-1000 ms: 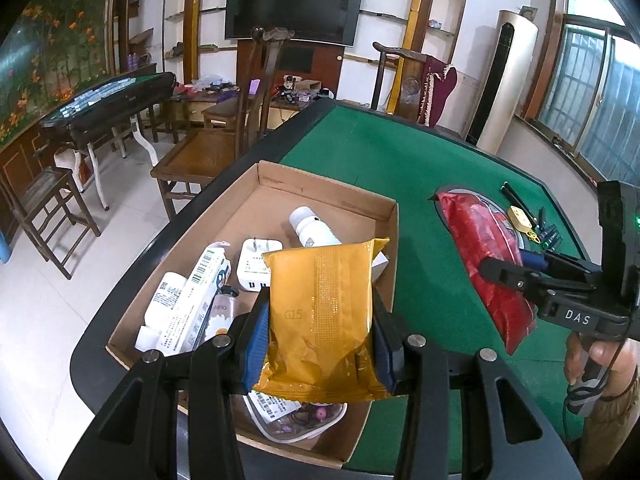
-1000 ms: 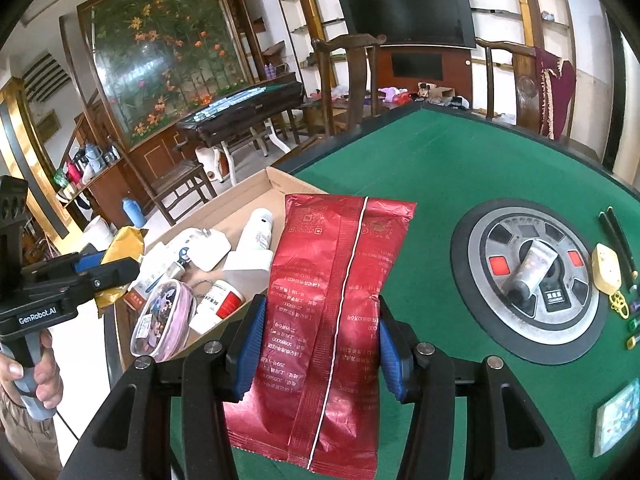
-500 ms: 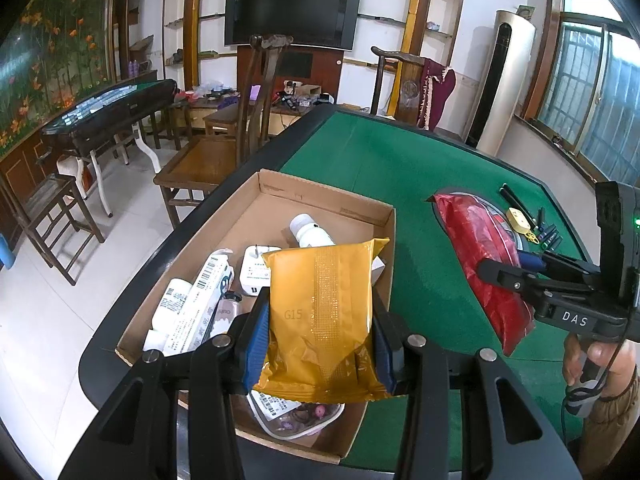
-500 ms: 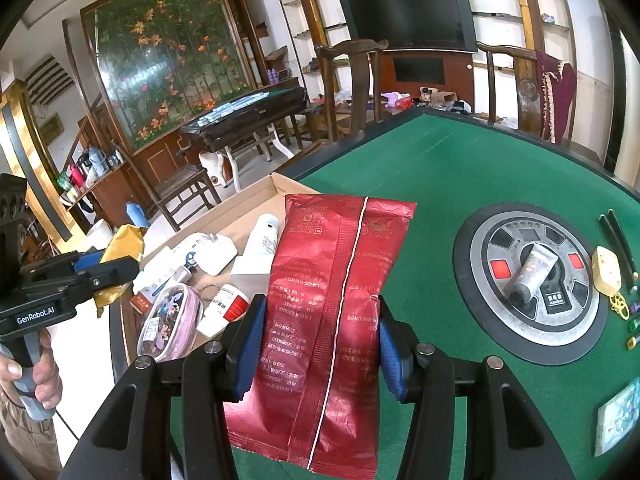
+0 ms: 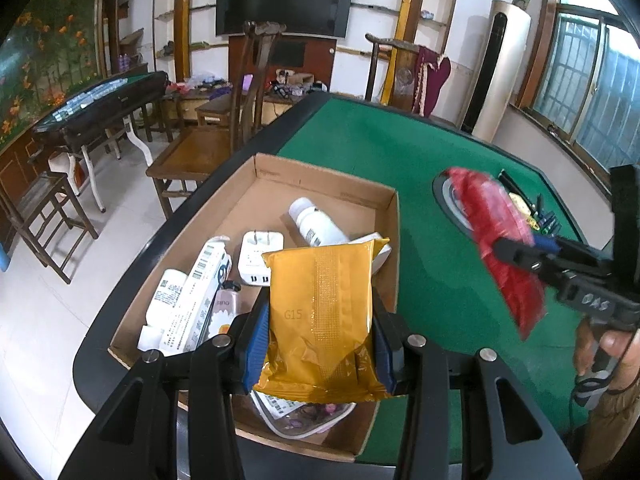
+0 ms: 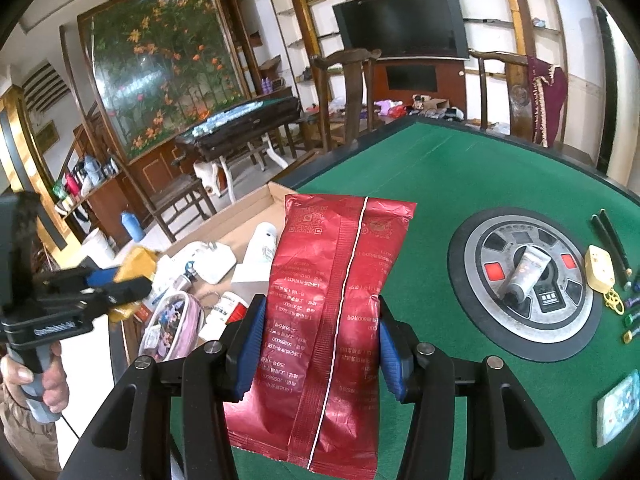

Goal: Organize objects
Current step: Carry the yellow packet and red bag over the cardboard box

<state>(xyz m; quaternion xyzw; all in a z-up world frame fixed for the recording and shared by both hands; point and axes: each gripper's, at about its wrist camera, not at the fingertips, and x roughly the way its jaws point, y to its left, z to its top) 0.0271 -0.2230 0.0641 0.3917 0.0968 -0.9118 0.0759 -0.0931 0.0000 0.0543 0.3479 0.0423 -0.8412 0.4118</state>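
Carrying step, judged midway: the left gripper (image 5: 318,344) clamps one yellow packet (image 5: 322,312) above the near end of the cardboard box (image 5: 394,216); the right gripper (image 6: 320,344) clamps one red packet (image 6: 332,312) over green felt just right of that box. Next, each packet needs lowering into the box and releasing.
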